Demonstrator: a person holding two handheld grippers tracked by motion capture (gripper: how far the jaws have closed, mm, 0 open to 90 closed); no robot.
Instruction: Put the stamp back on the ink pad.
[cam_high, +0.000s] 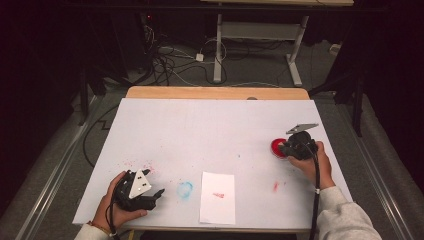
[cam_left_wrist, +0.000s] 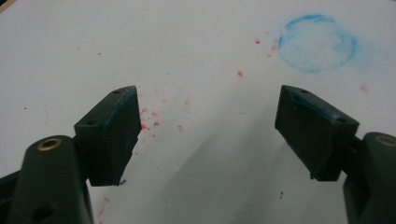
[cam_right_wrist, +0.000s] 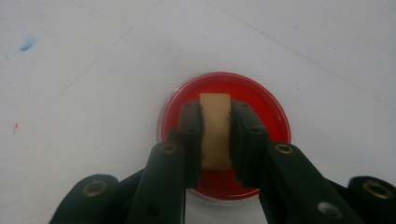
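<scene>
Right gripper (cam_right_wrist: 215, 140) clamped on a tan block (cam_right_wrist: 215, 131), held over a round red dish (cam_right_wrist: 266, 122) on the white sheet (cam_high: 215, 130) at the table's right side; probably touching the red surface, though hard to confirm. Right hand (cam_high: 312, 162) wrapped around the tool from behind. Left gripper (cam_left_wrist: 208, 135) spread wide and holding nothing, low at the near left corner, above scattered red specks (cam_left_wrist: 152, 122). Blue ring stain (cam_left_wrist: 317, 43) just ahead of it. Small white paper (cam_high: 218, 197) with a red mark near the front edge, between the two hands.

Paper slip (cam_high: 217, 197) lies left of dish (cam_high: 278, 148).
</scene>
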